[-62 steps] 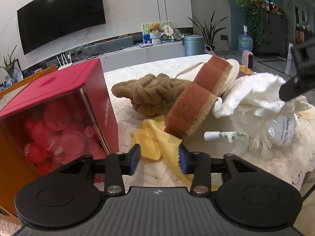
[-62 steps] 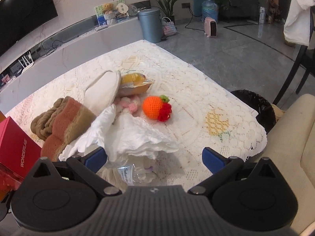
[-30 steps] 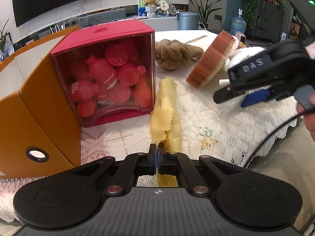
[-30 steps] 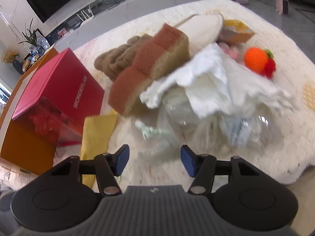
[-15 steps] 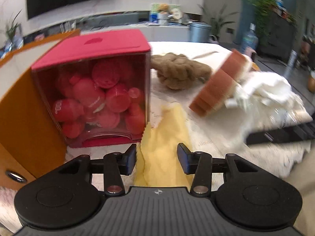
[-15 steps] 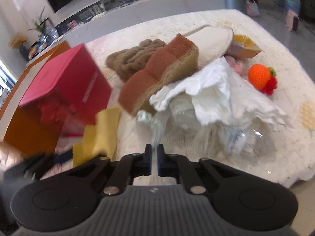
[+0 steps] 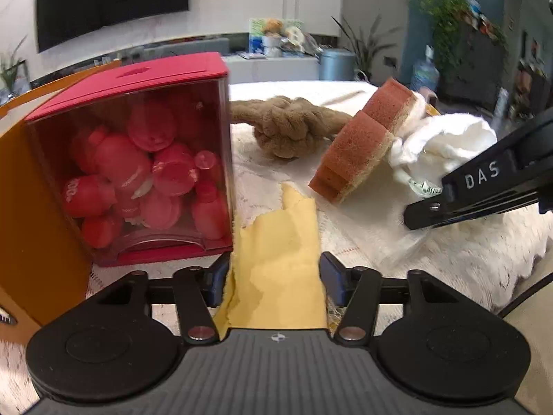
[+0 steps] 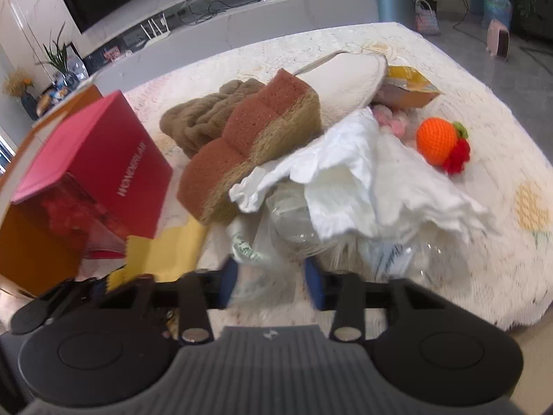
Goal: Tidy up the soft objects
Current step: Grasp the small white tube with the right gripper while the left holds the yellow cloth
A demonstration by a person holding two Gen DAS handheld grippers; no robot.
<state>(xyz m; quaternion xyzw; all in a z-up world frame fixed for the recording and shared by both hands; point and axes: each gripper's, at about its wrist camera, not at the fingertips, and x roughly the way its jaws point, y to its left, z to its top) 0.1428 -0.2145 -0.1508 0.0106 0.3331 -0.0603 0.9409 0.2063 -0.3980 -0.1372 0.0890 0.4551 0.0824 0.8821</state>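
Note:
A yellow cloth (image 7: 280, 242) lies flat on the lace tablecloth beside the red box. It runs between the opening jaws of my left gripper (image 7: 274, 282), and the pads do not press on it. Behind it a rust-and-tan sponge (image 7: 359, 148) leans on a white cloth (image 7: 449, 138), next to a brown knotted plush (image 7: 290, 128). My right gripper (image 8: 272, 283) stands open over a clear plastic bag (image 8: 293, 221) under the white cloth (image 8: 363, 173). Some clear film lies between its pads. An orange crochet fruit (image 8: 437, 141) sits to the right.
A red box (image 7: 138, 173) of pink bottles stands on the left against an orange box (image 7: 31, 207). A cream slipper (image 8: 345, 79) and a yellow packet (image 8: 408, 86) lie behind the pile. The table's near edge (image 8: 484, 297) drops off on the right.
My left gripper was shut on the yellow cloth and has opened, leaving the cloth flat on the table. My right gripper shut at the clear bag's tip, then came apart again.

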